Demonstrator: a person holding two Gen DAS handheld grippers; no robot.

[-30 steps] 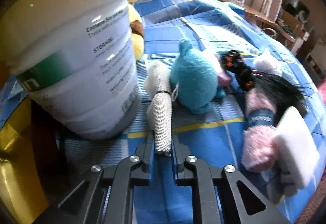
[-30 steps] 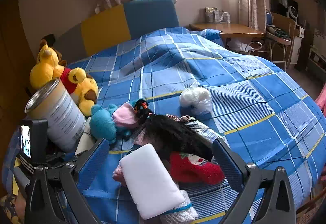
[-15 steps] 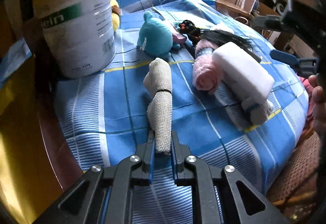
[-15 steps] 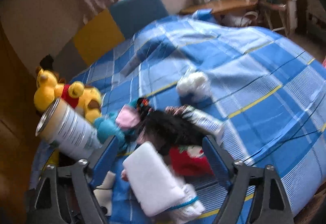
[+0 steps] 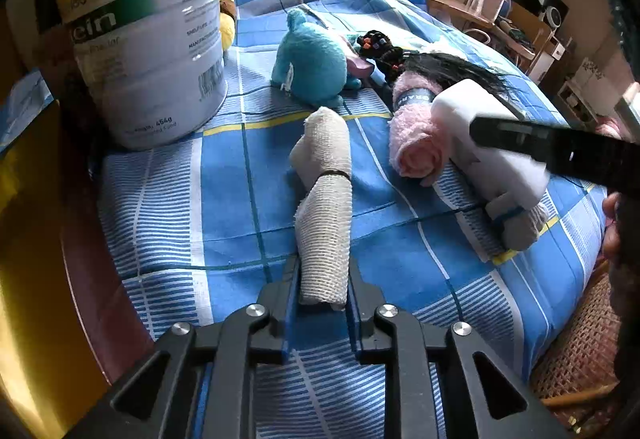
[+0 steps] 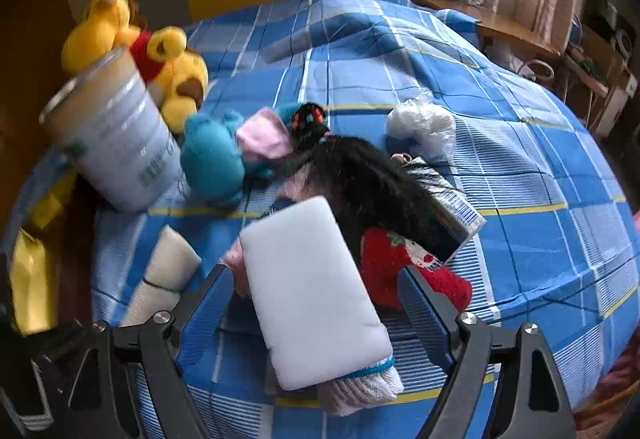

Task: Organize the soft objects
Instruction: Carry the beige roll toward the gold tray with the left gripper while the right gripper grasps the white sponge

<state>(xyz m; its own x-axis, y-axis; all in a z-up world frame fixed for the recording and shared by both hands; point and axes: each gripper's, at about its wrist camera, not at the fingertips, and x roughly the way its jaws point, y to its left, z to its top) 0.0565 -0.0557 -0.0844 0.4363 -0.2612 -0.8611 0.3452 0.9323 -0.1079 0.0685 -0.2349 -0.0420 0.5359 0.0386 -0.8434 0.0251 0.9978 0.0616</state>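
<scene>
A beige bandage roll (image 5: 324,207) lies lengthwise on the blue checked bedspread (image 5: 224,207). Its near end sits between the pads of my left gripper (image 5: 322,291), whose jaws are opening while still touching the roll. The same roll (image 6: 168,267) shows in the right wrist view. A white foam block (image 6: 312,295) rests on a pink rolled towel (image 5: 412,143) and a white sock. My right gripper (image 6: 314,275) stands open astride the block without touching it. One of its fingers (image 5: 560,155) crosses the left wrist view.
A large tin can (image 5: 148,35) stands at the left by the bed's edge, with a yellow plush bear (image 6: 176,79) behind it. A teal plush (image 5: 312,63), a black hairpiece (image 6: 372,183), a red strawberry sock (image 6: 400,267) and a white ball (image 6: 424,123) lie nearby. A desk stands far right.
My left gripper drew the bandage roll back from the can, and its jaws have since widened around the roll. My right gripper sank over the white foam block, jaws slightly narrower.
</scene>
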